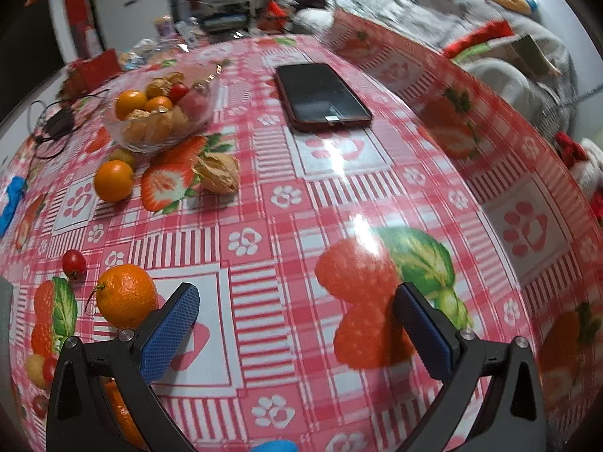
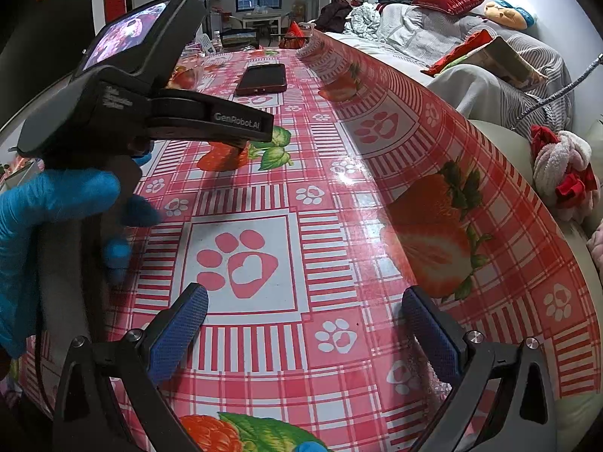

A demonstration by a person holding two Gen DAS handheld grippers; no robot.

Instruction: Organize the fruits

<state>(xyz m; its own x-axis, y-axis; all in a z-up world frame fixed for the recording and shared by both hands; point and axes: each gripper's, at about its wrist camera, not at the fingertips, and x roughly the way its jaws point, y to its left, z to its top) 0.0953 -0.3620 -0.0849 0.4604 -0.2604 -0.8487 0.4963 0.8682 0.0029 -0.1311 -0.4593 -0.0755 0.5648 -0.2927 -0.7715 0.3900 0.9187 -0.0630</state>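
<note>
**Both grippers empty above the strawberry tablecloth**

The left gripper [image 1: 297, 324] hovers with jaws spread wide, empty; a mandarin [image 1: 126, 295] sits just beside its left finger, a cherry tomato [image 1: 74, 263] near it. Farther off, a glass bowl [image 1: 158, 137] holds fruit, an orange [image 1: 114, 180] and husked physalis [image 1: 218, 173] beside it. The right gripper [image 2: 305, 324] gapes, empty, over the tablecloth [image 2: 339, 226].

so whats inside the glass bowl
The glass bowl holds small oranges, a red tomato and papery husked fruits. Whatever lies beneath that pile is covered.
</note>
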